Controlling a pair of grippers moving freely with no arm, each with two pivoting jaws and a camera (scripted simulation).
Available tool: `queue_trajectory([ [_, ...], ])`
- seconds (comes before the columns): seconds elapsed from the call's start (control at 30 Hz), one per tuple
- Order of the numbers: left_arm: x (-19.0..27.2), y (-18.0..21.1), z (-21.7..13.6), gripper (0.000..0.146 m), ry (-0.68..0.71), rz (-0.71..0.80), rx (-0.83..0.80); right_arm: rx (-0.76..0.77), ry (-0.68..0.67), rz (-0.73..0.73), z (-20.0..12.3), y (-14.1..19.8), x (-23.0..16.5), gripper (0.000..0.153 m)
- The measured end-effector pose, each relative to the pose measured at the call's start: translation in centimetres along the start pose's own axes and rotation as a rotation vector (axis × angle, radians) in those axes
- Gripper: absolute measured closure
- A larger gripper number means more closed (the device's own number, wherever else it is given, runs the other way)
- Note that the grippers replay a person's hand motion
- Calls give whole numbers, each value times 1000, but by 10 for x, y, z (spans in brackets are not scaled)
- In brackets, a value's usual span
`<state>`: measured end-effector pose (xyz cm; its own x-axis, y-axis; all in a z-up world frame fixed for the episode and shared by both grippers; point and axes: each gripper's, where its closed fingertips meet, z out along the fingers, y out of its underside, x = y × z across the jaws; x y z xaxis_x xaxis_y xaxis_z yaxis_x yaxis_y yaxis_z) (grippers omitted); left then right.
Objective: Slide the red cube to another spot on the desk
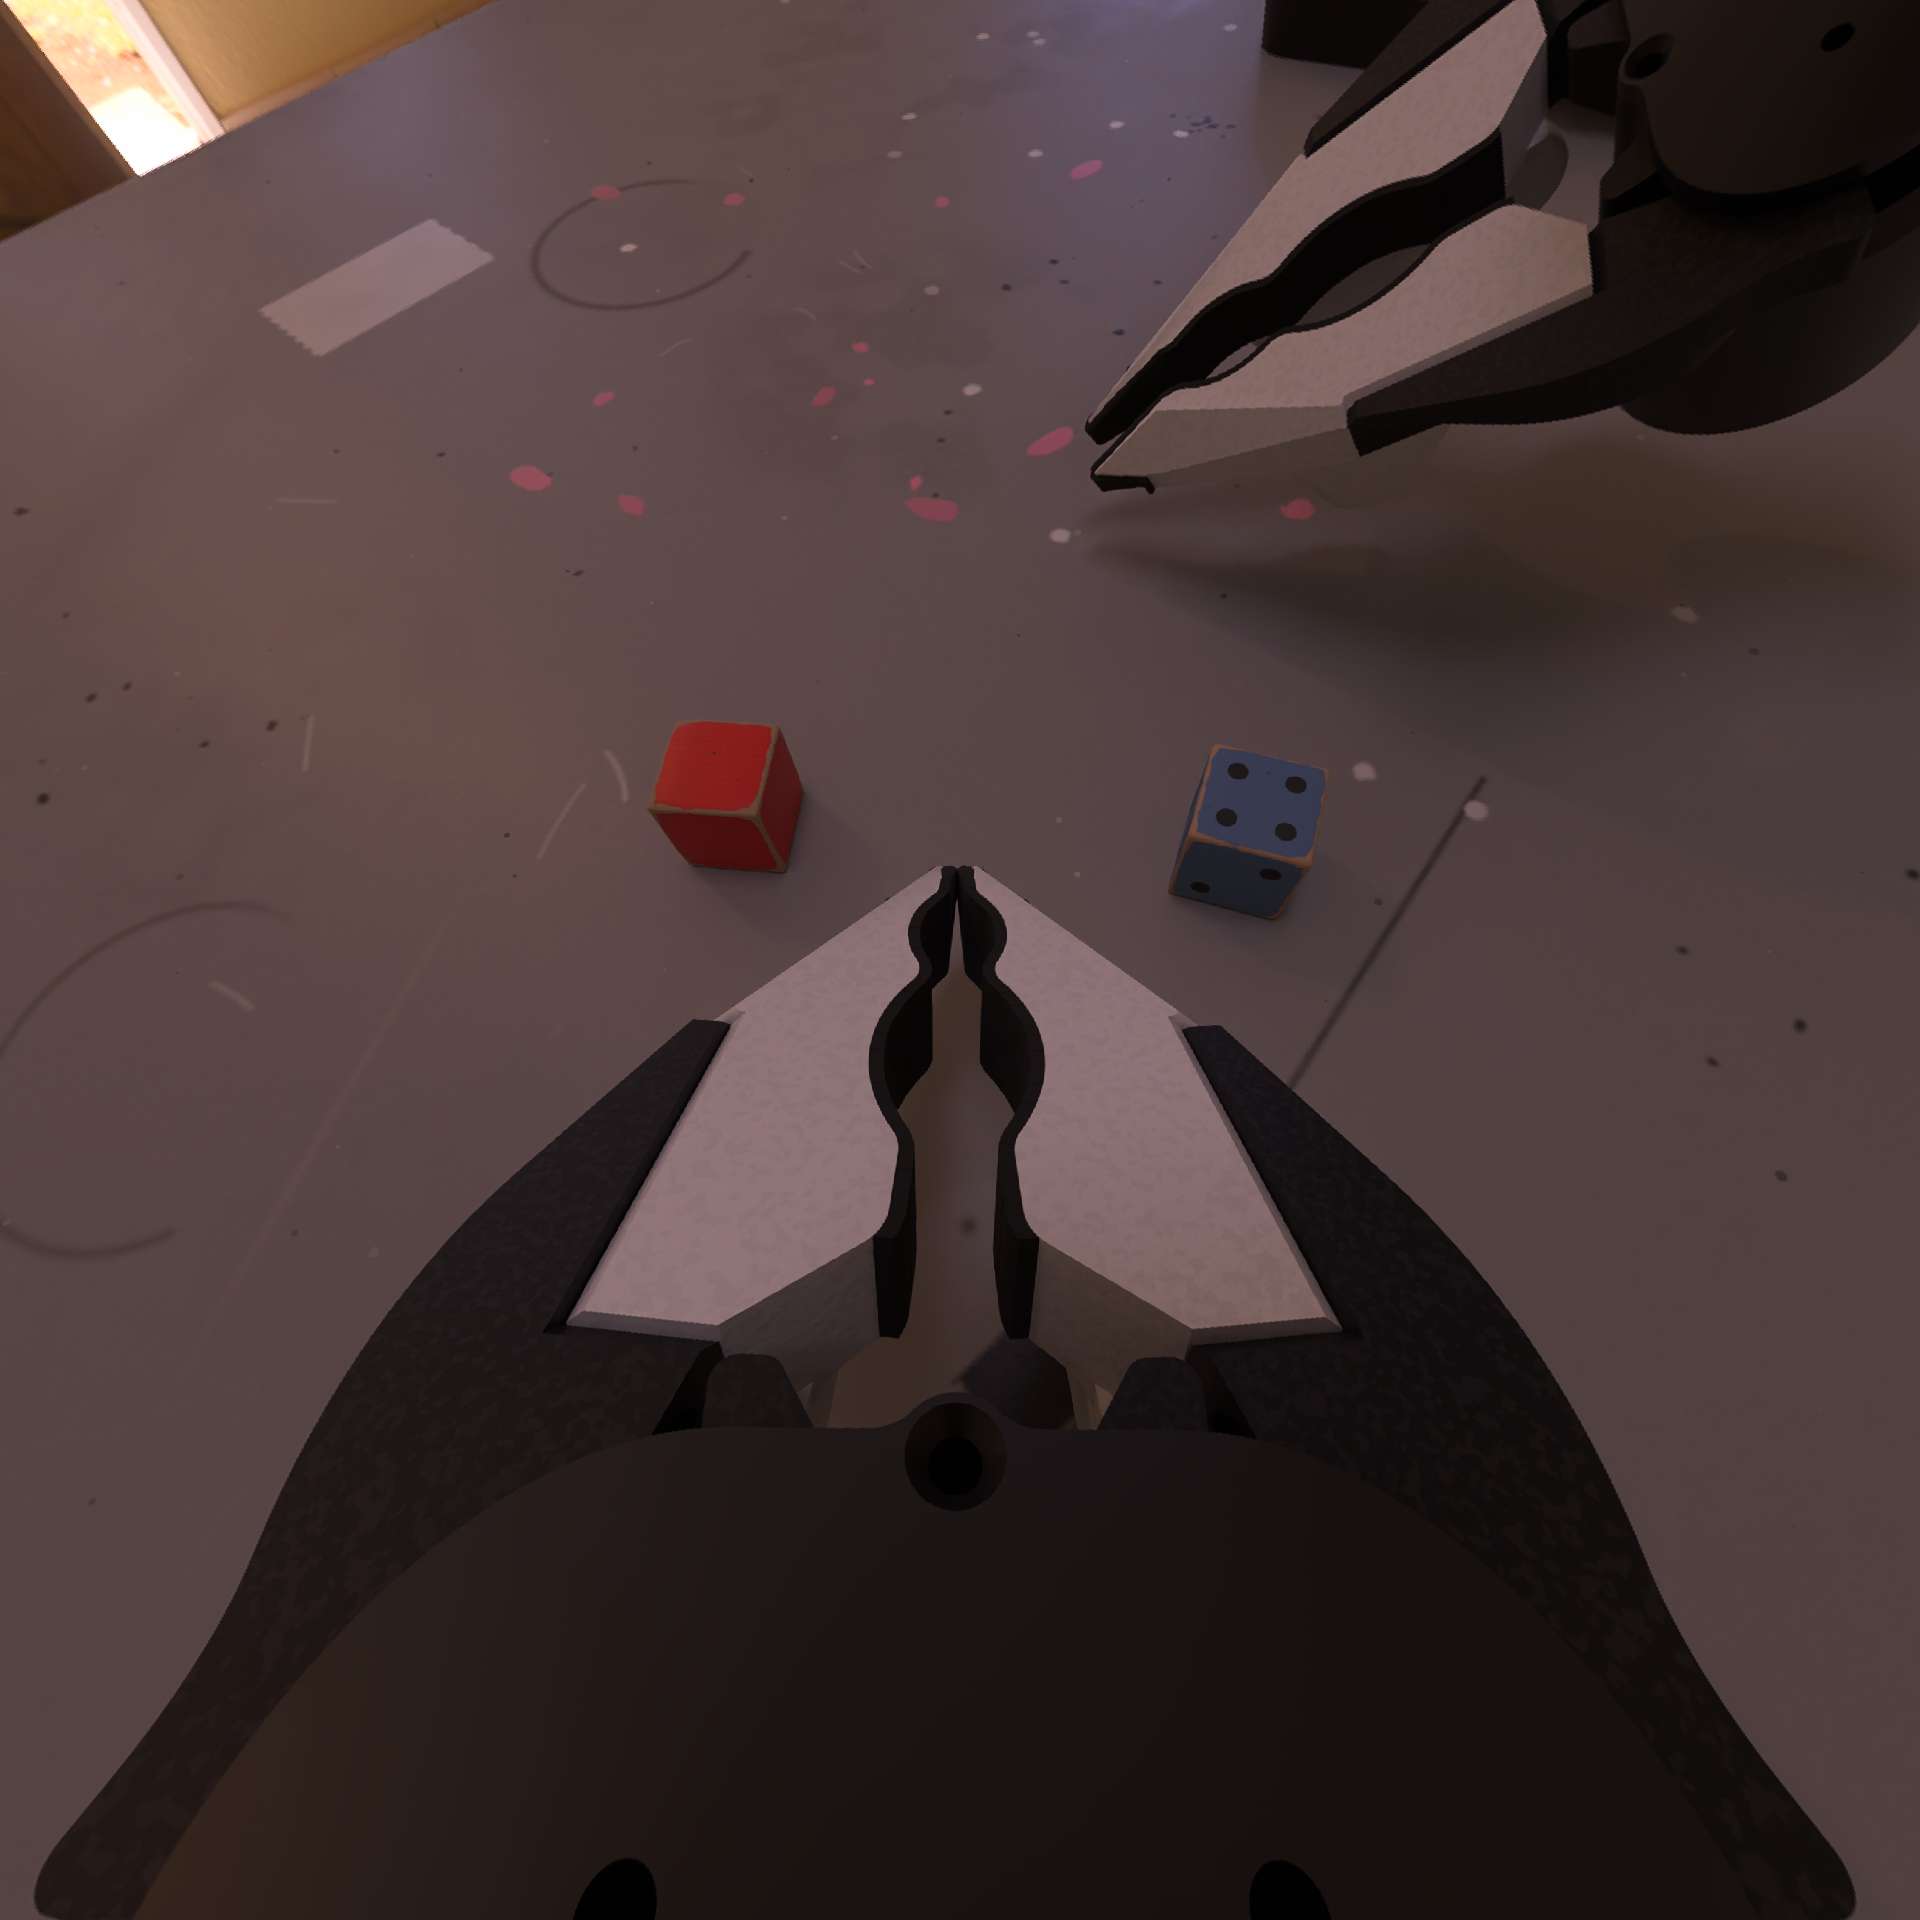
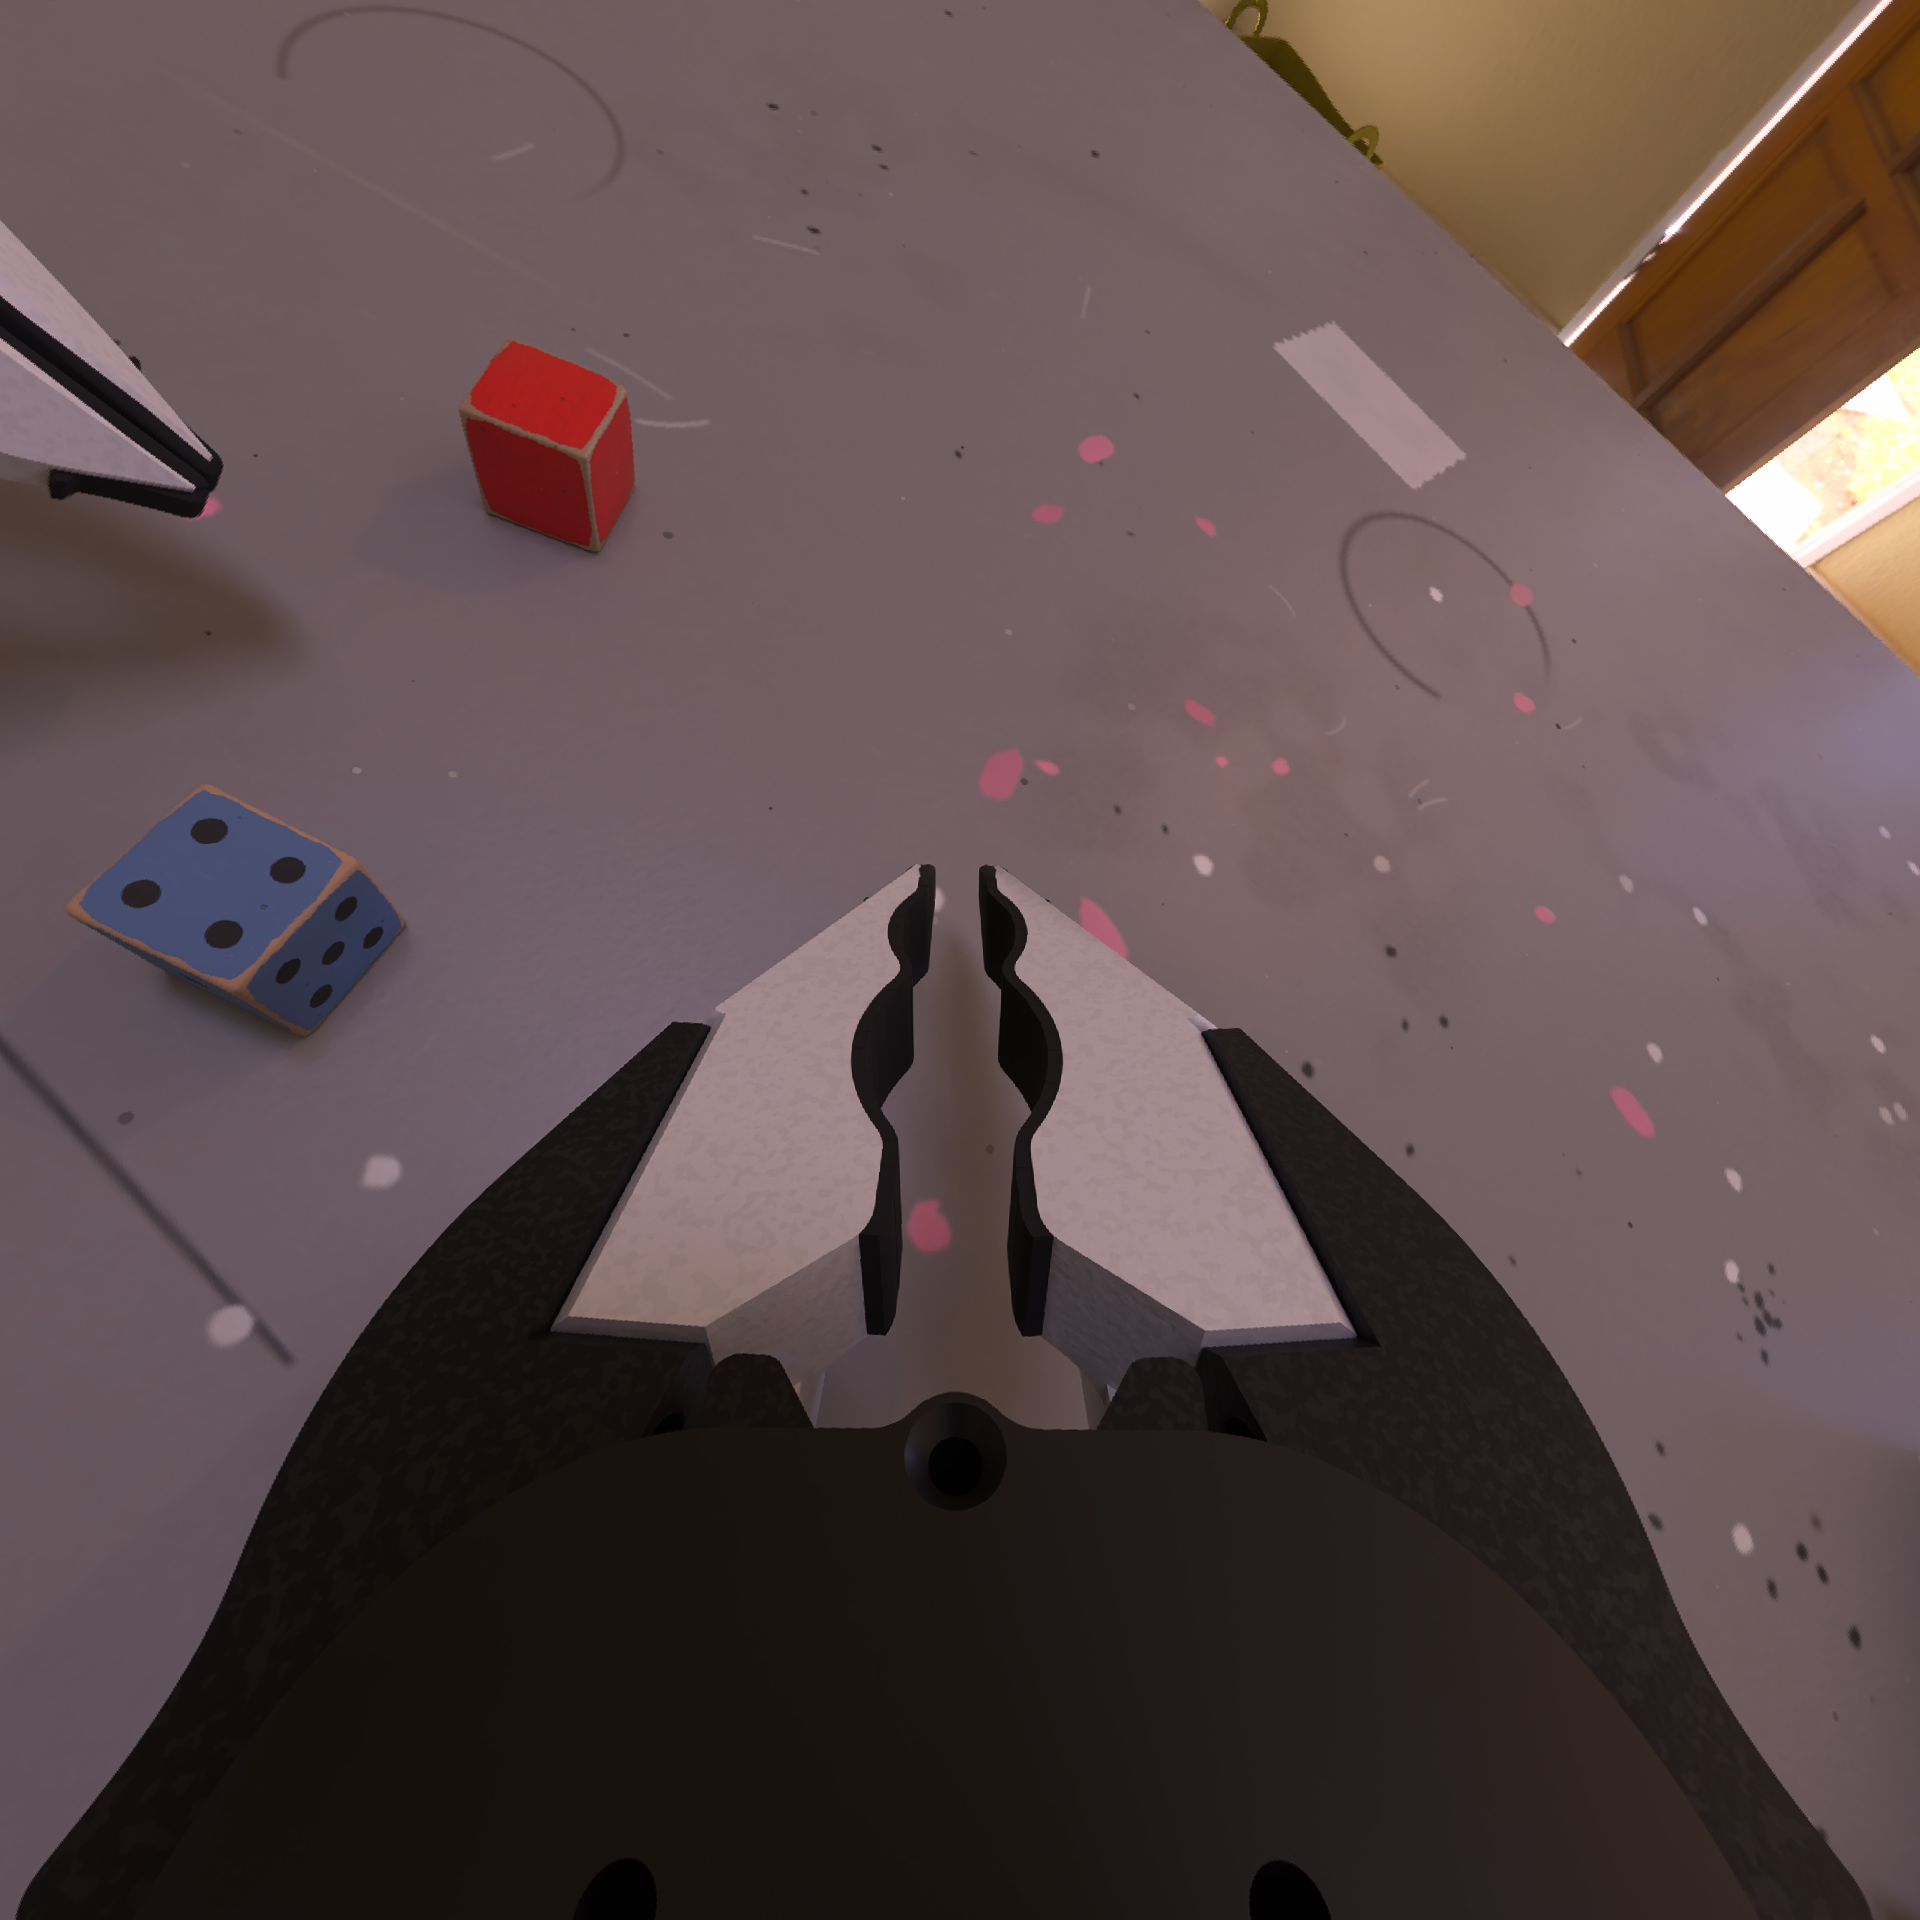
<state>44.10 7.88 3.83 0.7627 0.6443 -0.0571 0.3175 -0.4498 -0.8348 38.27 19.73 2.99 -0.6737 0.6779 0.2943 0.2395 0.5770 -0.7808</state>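
A red cube (image 1: pixel 727 795) with worn edges sits on the grey desk (image 1: pixel 312 623), just ahead and left of my left gripper (image 1: pixel 954 873). That gripper is shut and empty, its tips close to the cube but apart from it. In the right wrist view the red cube (image 2: pixel 548 447) lies far ahead to the left, with the left gripper (image 2: pixel 197 480) beside it at the frame edge. My right gripper (image 2: pixel 954 878) is open by a narrow gap and empty, above bare desk (image 2: pixel 1143 312). It also shows in the left wrist view (image 1: pixel 1117 457), at the upper right.
A blue die (image 1: pixel 1247 831) stands right of the left gripper's tips; it also shows in the right wrist view (image 2: pixel 239 909). A pale tape patch (image 1: pixel 374 286) and ring marks lie farther off. The desk's far edge (image 2: pixel 1558 343) runs by a wooden door.
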Motion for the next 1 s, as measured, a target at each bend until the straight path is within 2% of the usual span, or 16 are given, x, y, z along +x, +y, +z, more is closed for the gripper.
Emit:
queue_trajectory([
  [0.2,21,-11,16,146,59,-6,13,-1,1,-2,1,-1,-1,144],
  [0.3,26,-17,26,146,8,18,5,3,8,-12,2,-3,-2,144],
  [0.4,14,-23,24,145,-104,50,30,13,11,-12,1,-4,-2,143],
  [0.5,-5,-22,8,128,-143,-16,59,17,10,-3,-1,-4,-1,141],
  [0.67,-43,4,-3,104,-221,-45,-35,25,1,9,-1,-4,0,140],
  [0.8,-40,14,8,100,-89,16,-94,28,-9,2,-1,-5,-2,140],
  [0.9,-48,14,22,96,-72,109,-139,28,-23,5,0,-6,-3,140],
  [1.0,-59,9,34,88,-82,133,-175,34,-33,10,0,-6,-3,140],
])
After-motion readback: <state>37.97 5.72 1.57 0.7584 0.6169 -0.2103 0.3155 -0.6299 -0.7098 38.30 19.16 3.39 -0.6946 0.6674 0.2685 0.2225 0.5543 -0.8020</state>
